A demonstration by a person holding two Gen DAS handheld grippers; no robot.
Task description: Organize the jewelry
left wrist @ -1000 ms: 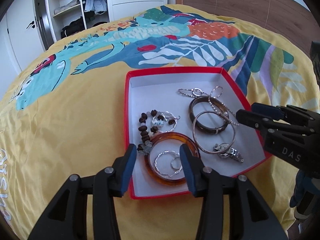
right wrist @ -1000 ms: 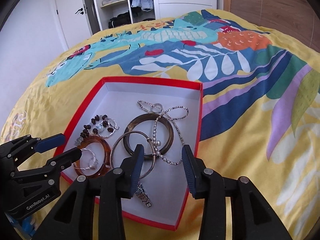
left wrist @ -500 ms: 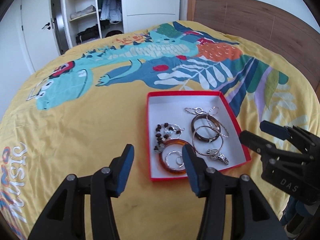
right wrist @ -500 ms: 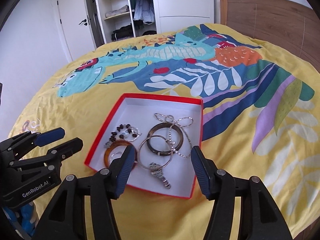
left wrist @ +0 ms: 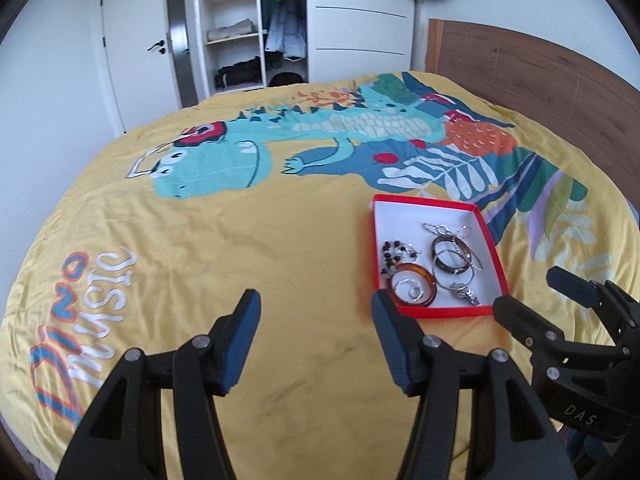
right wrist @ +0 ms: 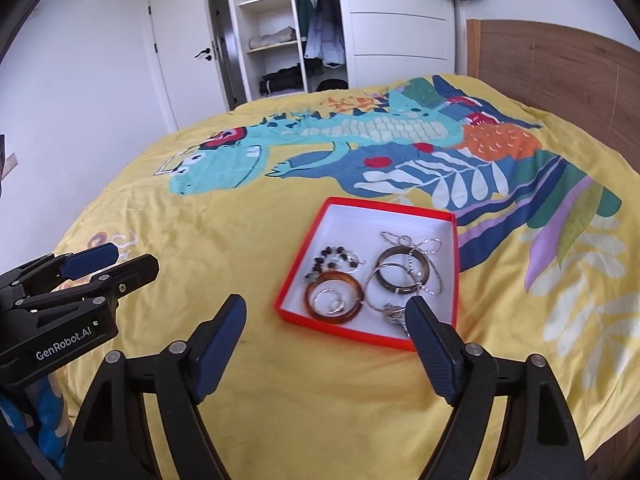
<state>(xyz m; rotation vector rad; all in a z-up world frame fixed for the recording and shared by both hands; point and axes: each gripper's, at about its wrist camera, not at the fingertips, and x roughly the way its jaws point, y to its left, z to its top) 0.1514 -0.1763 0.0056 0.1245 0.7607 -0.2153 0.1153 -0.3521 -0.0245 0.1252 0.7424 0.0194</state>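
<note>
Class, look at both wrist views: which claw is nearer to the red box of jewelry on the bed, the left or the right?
Right, narrowly. The right claw hangs open with one fingertip overlapping the red box at its near edge. The left claw, also open, sits just off the box's near-left corner.

Jewelry (right wrist: 380, 280) in red box (right wrist: 348, 332)
</note>
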